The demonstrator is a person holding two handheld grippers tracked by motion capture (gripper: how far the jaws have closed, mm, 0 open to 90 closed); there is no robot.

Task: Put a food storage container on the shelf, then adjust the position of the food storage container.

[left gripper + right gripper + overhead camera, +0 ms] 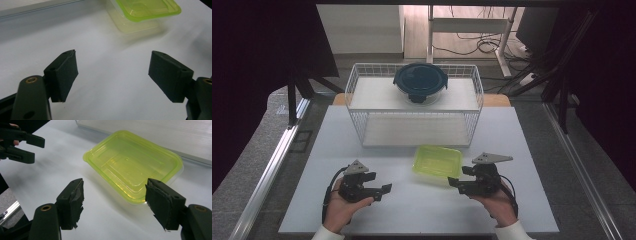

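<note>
**Green tub between the claws**

Green plastic tub (438, 161) sits on the white bench (412, 200), just ahead of the right claw (113, 195), off to the side of the left claw (112, 70). Both claws spread, pinching nothing.

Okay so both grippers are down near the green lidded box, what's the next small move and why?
Probably ease the right gripper forward so its open jaws straddle the near edge of the green lidded box. That box lies just ahead of it on the white table, untouched, while the left gripper, also open, is farther from it.
</note>
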